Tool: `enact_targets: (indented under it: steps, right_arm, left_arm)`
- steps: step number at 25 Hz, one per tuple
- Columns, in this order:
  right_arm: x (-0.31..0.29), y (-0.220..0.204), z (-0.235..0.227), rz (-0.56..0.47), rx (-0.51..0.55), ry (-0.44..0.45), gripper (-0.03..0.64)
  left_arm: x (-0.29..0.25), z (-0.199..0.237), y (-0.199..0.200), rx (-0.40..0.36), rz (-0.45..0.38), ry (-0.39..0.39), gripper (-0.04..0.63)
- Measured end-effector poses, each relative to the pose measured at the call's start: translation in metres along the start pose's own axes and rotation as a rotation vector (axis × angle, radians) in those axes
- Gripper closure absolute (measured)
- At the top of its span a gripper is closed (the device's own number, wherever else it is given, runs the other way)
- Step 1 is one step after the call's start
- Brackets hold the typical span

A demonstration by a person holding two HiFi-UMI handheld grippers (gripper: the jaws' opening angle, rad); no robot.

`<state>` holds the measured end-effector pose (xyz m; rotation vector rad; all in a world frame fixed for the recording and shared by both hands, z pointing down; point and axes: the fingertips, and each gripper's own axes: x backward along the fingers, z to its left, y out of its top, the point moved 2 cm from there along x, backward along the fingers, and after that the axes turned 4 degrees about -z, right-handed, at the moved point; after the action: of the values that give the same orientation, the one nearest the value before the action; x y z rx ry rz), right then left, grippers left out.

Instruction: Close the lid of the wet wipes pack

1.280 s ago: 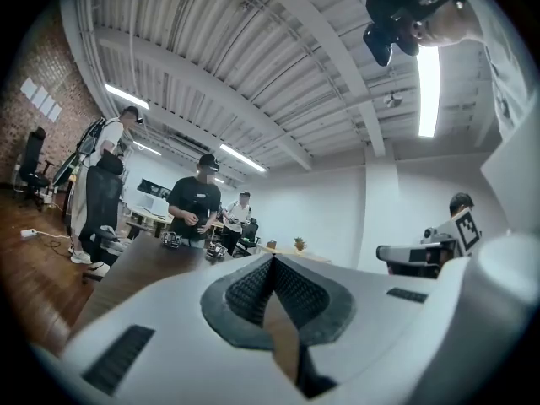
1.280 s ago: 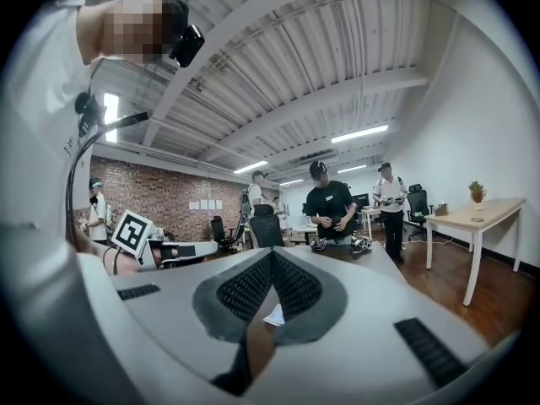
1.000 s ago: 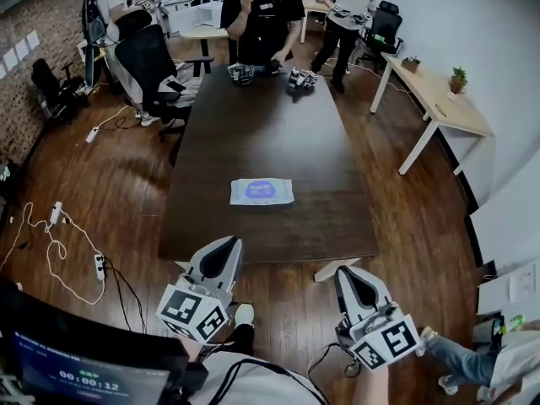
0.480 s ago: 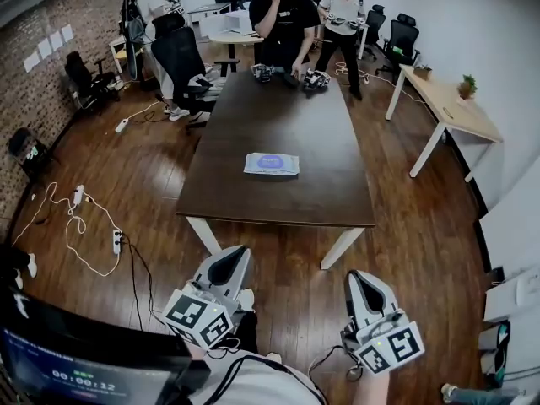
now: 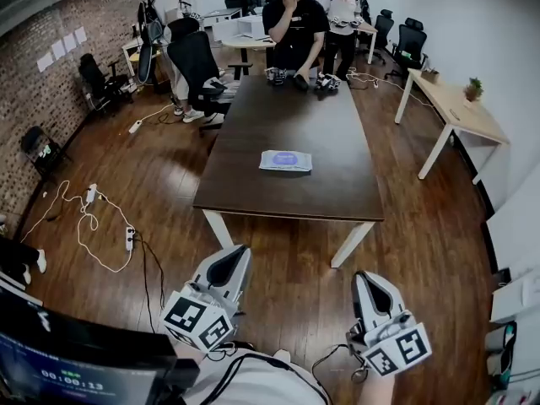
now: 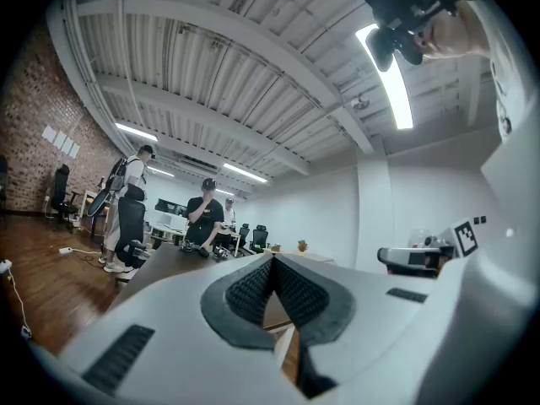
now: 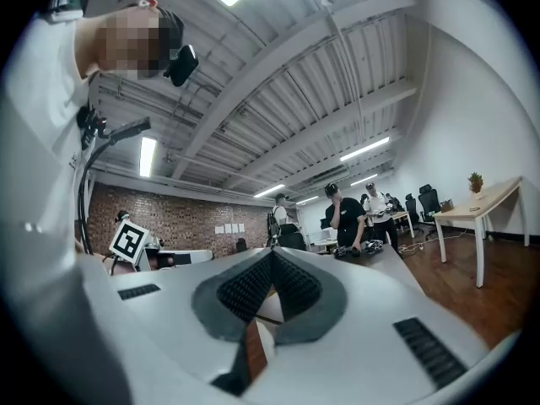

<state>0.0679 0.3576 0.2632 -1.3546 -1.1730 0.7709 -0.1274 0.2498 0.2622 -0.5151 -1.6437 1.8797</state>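
**Shut, Empty, and Standing Well Back**

We stand on the wooden floor (image 5: 126, 167), back from the long dark tabletop (image 5: 291, 192). A person (image 5: 295, 28) leans at its far end. We hold the left tongs (image 5: 239, 253) and right tongs (image 5: 363, 278) low in front of us, each with jaws pressed together and nothing between them. The wet wipes pack (image 5: 285, 160) lies flat mid-tabletop, well apart from both.

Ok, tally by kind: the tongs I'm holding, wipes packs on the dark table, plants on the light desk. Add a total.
Tongs: 2 (left tongs, right tongs)
Wipes pack: 1
Plant: 1
Total: 4
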Motion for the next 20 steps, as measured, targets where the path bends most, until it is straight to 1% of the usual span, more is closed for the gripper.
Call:
enact_targets:
  steps: [3,5,7,11,17,20]
  right_arm:
    - [0.004,0.002,0.011,-0.003,0.023,-0.041,0.609]
    - [0.008,0.007,0.015,-0.016,0.031,-0.082,0.609]
    - [0.01,0.012,0.018,-0.028,0.045,-0.106,0.609]
    - [0.008,0.02,0.028,-0.038,0.091,-0.121,0.609]
    - [0.008,0.025,0.043,-0.035,0.122,-0.132,0.609]
    - [0.007,0.023,0.048,-0.026,0.13,-0.141,0.609]
  left_arm:
    - [0.012,0.01,0.001,0.002,-0.01,-0.015,0.598]
    - [0.019,0.015,0.007,0.006,-0.007,-0.027,0.597]
    - [0.025,0.021,0.015,0.008,-0.022,-0.034,0.598]
    - [0.031,0.035,0.022,0.013,-0.045,-0.027,0.598]
    - [0.045,0.049,0.025,0.028,-0.053,-0.006,0.598]
    - [0.049,0.052,0.026,0.03,-0.055,-0.013,0.598]
